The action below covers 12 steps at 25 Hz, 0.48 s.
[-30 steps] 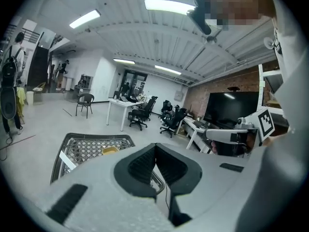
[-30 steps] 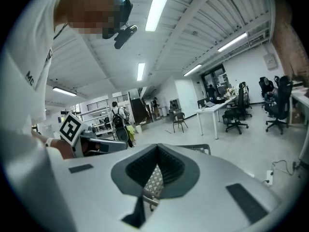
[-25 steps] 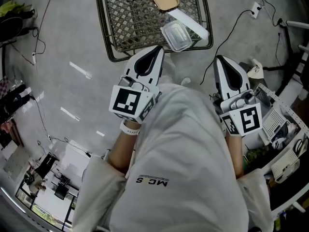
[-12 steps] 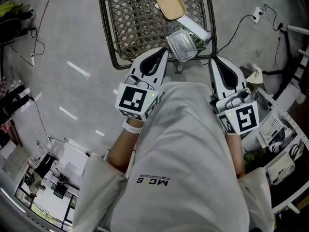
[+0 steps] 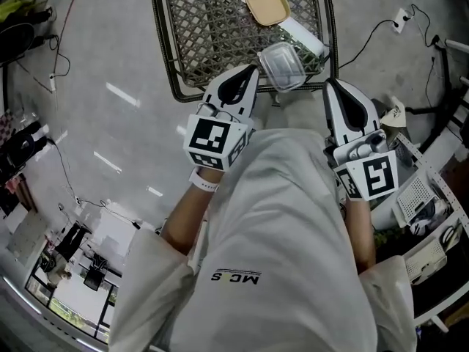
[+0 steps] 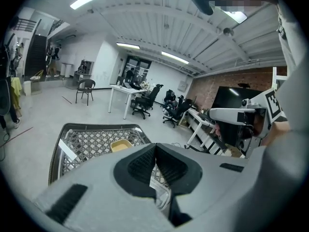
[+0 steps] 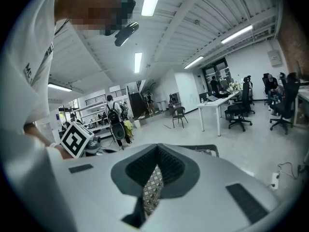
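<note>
The left gripper (image 5: 245, 79) and right gripper (image 5: 337, 94) were both pinched closed, holding nothing. At one o'clock from the left one, a clear plastic tub (image 5: 282, 66) lay in the wire basket's (image 5: 212, 28) near corner. It looked light, thin and slippery, best pinched by its rim.

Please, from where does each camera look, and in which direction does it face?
Head view: on the person's head, facing steeply down at the wire basket; the shirt, left tongs and right tongs show.
Left gripper view: on the left tongs, facing along their shut jaws over the wire basket into an office; the right tongs show at right.
Right gripper view: on the right tongs, facing along shut jaws; the left tongs' marker cube shows at left.
Shared: head and left gripper views both show the tan tray.
</note>
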Tool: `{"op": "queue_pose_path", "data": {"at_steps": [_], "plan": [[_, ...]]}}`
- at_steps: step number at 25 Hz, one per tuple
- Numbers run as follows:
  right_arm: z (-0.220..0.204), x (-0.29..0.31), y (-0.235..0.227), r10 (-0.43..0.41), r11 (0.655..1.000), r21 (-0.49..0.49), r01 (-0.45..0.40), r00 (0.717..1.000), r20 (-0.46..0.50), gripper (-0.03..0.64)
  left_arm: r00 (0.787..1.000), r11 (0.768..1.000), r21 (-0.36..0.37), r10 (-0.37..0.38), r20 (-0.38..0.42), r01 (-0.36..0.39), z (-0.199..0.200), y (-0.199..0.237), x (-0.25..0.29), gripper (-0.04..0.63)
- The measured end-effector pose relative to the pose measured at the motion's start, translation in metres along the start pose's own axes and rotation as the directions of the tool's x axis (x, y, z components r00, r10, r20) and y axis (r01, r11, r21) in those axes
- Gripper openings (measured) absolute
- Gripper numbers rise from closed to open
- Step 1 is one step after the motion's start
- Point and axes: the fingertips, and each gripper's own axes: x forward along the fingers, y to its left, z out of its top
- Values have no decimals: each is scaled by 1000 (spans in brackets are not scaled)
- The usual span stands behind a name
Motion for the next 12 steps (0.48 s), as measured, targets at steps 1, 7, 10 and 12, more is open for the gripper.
{"op": "queue_pose_path", "data": {"at_steps": [1, 7, 10, 12], "plan": [[-4, 3, 0, 2, 1000, -1, -2, 1000, -6, 17, 1000, 1000, -4, 2, -7, -2, -4, 3, 4, 25], [-30, 10, -8, -6, 1000, 15, 6, 999, -35, 17, 998, 998, -56, 20, -52, -23, -41, 12, 28, 25], [-46, 21, -9, -2, 1000, 24, 3, 999, -47, 17, 996, 995, -94, 25, -83, -33, -65, 20, 39, 25], [-55, 32, -8, 7, 1000, 31, -5, 998, -65, 17, 995, 993, -111, 30, -99, -41, -77, 28, 46, 25]]}}
